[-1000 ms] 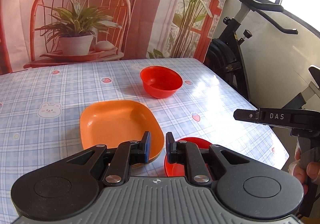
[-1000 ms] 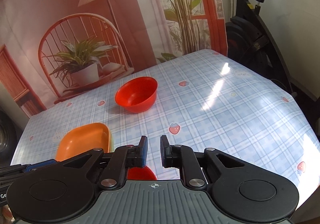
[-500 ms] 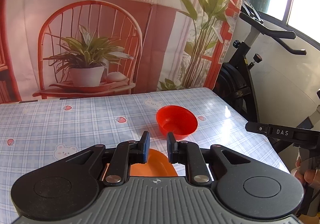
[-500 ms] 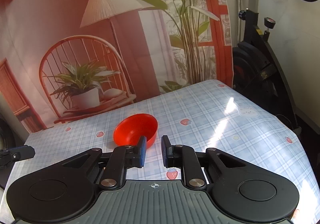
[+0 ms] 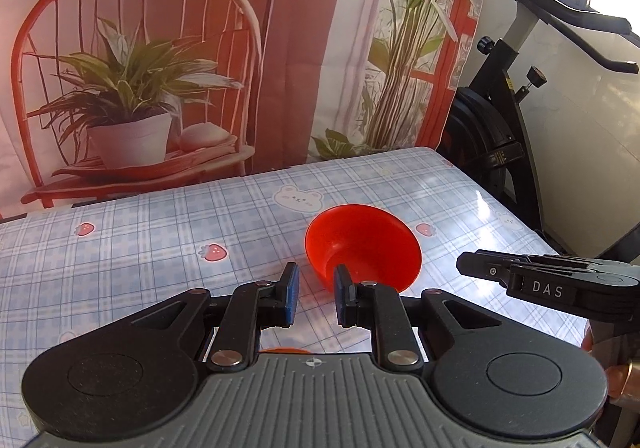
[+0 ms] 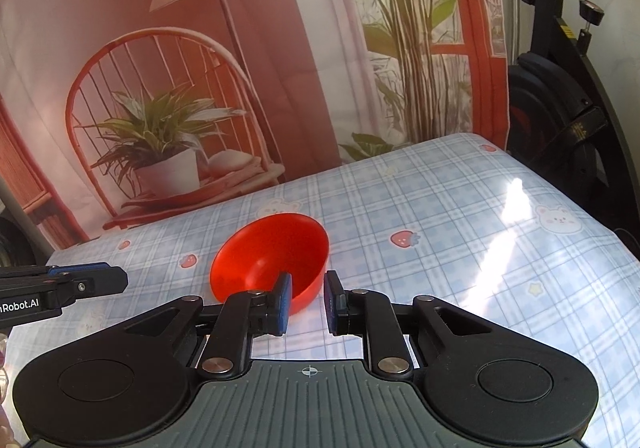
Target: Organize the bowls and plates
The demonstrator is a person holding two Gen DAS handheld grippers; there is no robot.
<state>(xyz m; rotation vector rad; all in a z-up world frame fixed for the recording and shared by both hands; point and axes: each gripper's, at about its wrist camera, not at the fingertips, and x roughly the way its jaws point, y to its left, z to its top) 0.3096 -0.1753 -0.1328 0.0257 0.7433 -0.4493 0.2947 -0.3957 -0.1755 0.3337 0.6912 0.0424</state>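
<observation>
A red bowl [image 5: 362,244] stands upright on the checked tablecloth, just beyond both grippers; it also shows in the right wrist view [image 6: 272,254]. My left gripper [image 5: 314,298] is open with a narrow gap and empty, its right fingertip in front of the bowl's near wall. My right gripper [image 6: 306,302] is open with a narrow gap and empty, its left fingertip in front of the bowl. A sliver of the orange plate [image 5: 282,349] peeks out under the left gripper body. The rest of the plate is hidden.
The table [image 6: 460,232] has its right edge near an exercise bike [image 5: 504,136]. A printed backdrop [image 5: 160,48] hangs behind the far edge. The right gripper shows at the right in the left wrist view [image 5: 532,280], the left gripper at the left in the right wrist view [image 6: 60,284].
Both grippers have risen and moved forward toward the red bowl. The orange plate and a second red dish have dropped out of view beneath them. The jaws have kept the same narrow gap.
</observation>
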